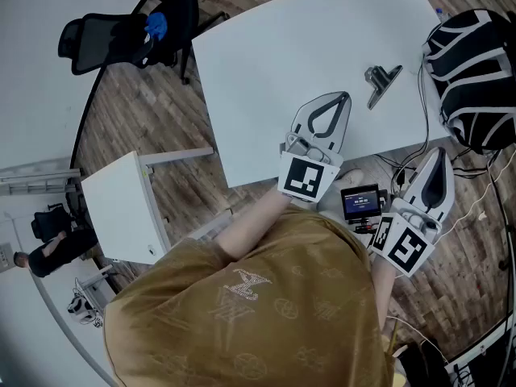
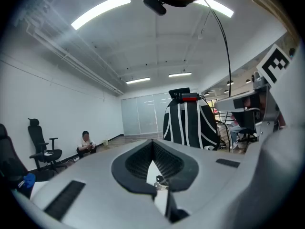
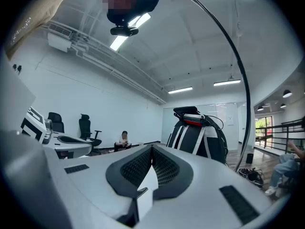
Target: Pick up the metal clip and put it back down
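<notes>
The metal clip [image 1: 381, 81], silver with a dark handle, lies flat on the white table [image 1: 266, 71] near its right side. My left gripper [image 1: 346, 96] hovers over the table's front edge, its tips a short way left of the clip and apart from it; its jaws are shut with nothing in them. In the left gripper view the left gripper [image 2: 153, 144] shows its tips meeting. My right gripper [image 1: 441, 152] is off the table's front right corner, over the floor, shut and empty. The right gripper [image 3: 152, 150] shows closed tips in its own view too.
A black backpack with white stripes [image 1: 472, 79] stands by the table's right edge. A small screen device [image 1: 360, 202] and cables [image 1: 476, 208] lie on the wooden floor under my arms. A black office chair [image 1: 129, 35] and a small white side table [image 1: 121, 208] are at the left.
</notes>
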The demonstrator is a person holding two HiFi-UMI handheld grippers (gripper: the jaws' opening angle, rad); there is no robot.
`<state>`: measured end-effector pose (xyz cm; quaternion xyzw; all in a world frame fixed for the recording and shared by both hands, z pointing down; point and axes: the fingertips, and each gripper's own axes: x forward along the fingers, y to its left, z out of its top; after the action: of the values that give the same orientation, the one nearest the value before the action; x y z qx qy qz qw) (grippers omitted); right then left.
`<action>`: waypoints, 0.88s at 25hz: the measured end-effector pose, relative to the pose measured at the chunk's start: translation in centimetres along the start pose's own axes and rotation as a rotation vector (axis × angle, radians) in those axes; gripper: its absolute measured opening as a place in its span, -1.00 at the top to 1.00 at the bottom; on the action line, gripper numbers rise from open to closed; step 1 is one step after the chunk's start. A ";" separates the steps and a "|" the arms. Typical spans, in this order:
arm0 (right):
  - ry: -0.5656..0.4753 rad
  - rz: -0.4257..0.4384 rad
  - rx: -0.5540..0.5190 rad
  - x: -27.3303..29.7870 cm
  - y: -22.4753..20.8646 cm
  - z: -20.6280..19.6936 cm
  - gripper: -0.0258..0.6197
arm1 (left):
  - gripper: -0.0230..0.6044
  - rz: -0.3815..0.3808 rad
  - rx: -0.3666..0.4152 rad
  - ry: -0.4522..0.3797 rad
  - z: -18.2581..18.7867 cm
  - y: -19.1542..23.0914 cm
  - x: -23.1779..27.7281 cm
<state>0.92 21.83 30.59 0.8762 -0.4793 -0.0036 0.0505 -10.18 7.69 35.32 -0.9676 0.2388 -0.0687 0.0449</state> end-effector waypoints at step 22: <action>0.000 0.070 0.028 1.9 -1.6 -0.9 0.90 | 0.92 0.085 -0.009 0.030 -0.2 -0.3 0.4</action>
<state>3.34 21.12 31.39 0.8595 -0.5098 0.0047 0.0382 -9.68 7.77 35.65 -0.9557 0.2804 -0.0804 0.0398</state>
